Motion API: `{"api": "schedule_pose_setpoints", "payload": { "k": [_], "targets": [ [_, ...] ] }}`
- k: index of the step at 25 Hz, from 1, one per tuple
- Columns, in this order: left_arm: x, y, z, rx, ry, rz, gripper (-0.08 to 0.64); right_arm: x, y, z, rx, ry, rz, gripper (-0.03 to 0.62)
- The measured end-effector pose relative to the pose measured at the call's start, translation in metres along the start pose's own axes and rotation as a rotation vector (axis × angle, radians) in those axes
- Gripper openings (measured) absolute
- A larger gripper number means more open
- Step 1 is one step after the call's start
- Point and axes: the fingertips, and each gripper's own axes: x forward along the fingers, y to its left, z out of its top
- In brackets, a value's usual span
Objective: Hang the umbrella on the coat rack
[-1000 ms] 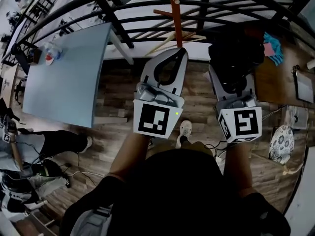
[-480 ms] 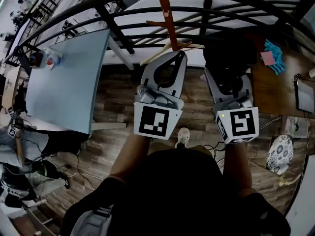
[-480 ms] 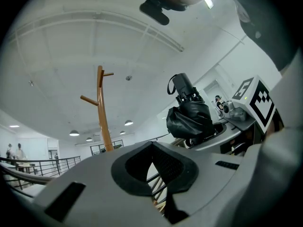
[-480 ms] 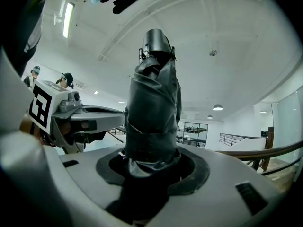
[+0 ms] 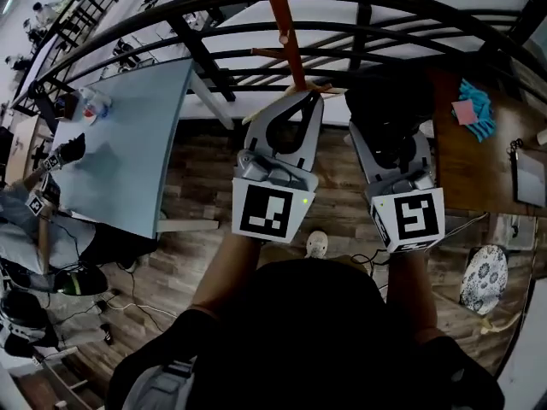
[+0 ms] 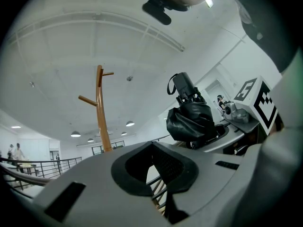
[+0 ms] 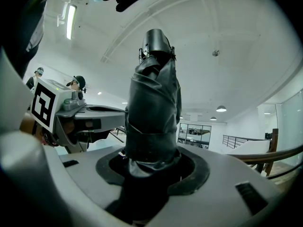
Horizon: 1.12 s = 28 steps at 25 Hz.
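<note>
Observed black cloth with slight sheen on umbrella [image 7: 152,112]; smooth varnished wood on coat rack [image 6: 100,109]; matt plank wood on floor [image 5: 205,169].

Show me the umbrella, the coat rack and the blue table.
umbrella [image 7: 154,108], right gripper view, on its folded black canopy.
coat rack [image 6: 101,122], left gripper view, on its upright pole.
table [image 5: 120,143], head view, on its bare top.

Coat rack pole [image 5: 286,32] just ahead of left tool [image 5: 313,93], railing [image 5: 214,26] behind, table [image 5: 128,135] at left, floor [image 5: 203,171] open between

Coat rack [image 5: 285,26] nearer left gripper [image 5: 308,99]
</note>
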Motion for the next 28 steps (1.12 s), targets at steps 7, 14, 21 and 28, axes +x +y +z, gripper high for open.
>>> {"api": "schedule_pose_setpoints", "payload": {
  "k": [7,14,21,28],
  "targets": [
    [0.013,0.005,0.001,0.016,-0.003,0.004,0.012,0.010,-0.010,0.000,0.003,-0.009,0.006,0.209],
    [0.021,0.010,0.002,0.018,-0.002,0.007,0.012,0.021,-0.016,-0.001,0.008,-0.008,0.012,0.209],
    [0.020,0.023,0.000,0.003,0.003,0.010,0.012,0.033,-0.012,-0.001,0.011,-0.002,0.021,0.209],
    [0.024,0.046,0.001,0.004,-0.014,0.001,0.012,0.049,-0.006,0.004,-0.002,0.003,0.012,0.209]
  ]
}}
